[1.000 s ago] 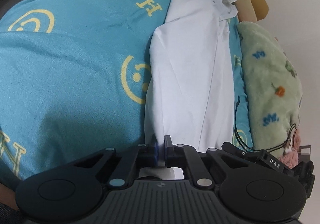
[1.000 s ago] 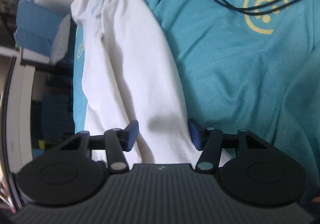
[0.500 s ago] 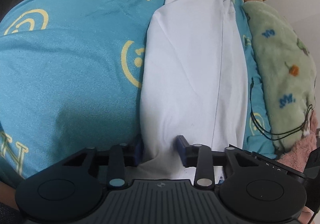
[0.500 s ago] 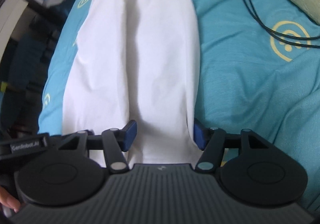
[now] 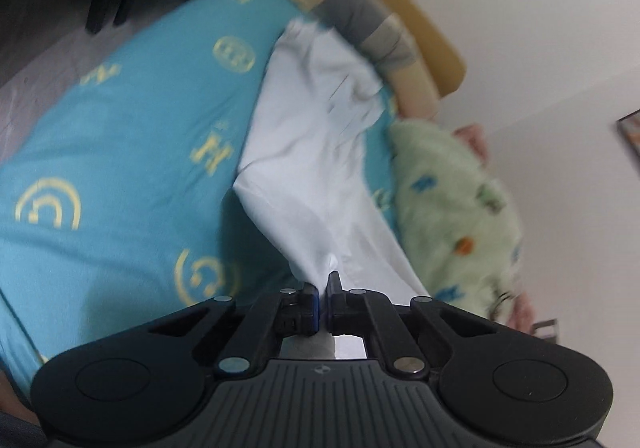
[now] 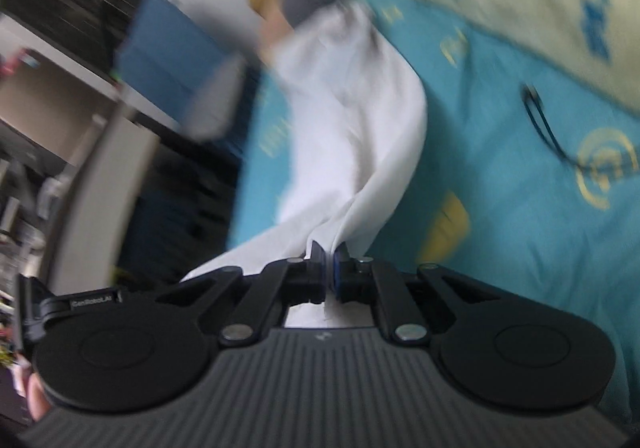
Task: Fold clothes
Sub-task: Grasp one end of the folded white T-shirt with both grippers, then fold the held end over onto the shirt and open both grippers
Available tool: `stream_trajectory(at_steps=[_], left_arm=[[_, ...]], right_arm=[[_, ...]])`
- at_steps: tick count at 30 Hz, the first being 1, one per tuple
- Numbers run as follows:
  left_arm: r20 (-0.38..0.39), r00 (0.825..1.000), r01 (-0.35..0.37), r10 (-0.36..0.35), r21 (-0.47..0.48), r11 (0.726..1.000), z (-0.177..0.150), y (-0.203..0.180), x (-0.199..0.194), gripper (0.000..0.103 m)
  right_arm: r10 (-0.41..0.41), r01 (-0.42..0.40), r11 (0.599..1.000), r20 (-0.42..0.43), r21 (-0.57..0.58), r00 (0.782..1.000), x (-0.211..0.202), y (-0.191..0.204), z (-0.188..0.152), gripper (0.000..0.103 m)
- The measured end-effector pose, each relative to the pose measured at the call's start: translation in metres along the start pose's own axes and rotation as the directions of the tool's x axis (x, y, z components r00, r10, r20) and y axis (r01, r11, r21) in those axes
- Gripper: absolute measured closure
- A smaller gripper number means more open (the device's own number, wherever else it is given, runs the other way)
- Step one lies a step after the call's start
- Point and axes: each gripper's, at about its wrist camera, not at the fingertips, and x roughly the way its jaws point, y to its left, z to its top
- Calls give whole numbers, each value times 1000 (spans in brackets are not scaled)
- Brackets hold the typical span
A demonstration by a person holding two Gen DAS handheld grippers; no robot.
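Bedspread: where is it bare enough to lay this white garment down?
Free: the broad teal bedspread left of the white garment in the left wrist view. Also the strip between the garment and the black cable. Crowded: the green blanket by the wall and the grey clothing at the far end.

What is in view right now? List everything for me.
white cloth garment: one, white, lengthwise on the bed, near end lifted and pinched
teal bedsheet with yellow symbols: one, teal, covering the bed
pale green fleece blanket: one, green with blue and orange motifs, beside the garment by the wall
black cable: one, black, on the sheet
wooden headboard: one, tan, far end
left claw: black, shut on the garment
right claw: black, shut on the garment
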Motion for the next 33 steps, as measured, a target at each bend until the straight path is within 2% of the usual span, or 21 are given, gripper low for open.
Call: stream_trajectory(at_steps=[2,5,8,11,15,19,22,26,30,33], left_arm=[[39,999,24,-26,39,999,12,-17,-24,100],[77,996,47,-49,39,998,7,-24,-53,100],[89,994,60,-62,19,998,-16,-17,-72,100],[73,996,54,-55,18,998,-50,0,-83,100],[17,999,53,-52,-44,998,-86,35,-75,100],[17,999,28,-27,-44,999,-78,44,-48,100],[37,999,-15,15,6,1000,-56,35,-30,100],[96,992,-87,76,113,990,-3,6,-1,100],[183,974,-173,130,241,955,47,-19,48,100],[240,957,-235,161,322,917,80,-24,97,100]], right_arm=[[46,-45,999,46,-18,998,-18,16,13,96],[96,-92,994,98,-50,991,-42,35,25,96],[108,-94,989,126,-110,986,-62,45,14,96],[117,-101,986,121,-131,986,-74,35,-18,96],[133,-125,988,89,-94,987,-80,9,-61,96],[120,-118,992,63,-35,991,-64,-9,-69,96],[117,-115,993,73,-26,991,-47,-8,-49,96],[125,-121,992,124,-41,984,-9,-6,-5,96],[85,-80,996,144,-37,986,46,-6,46,96],[26,-14,996,153,-83,988,91,-7,80,96]])
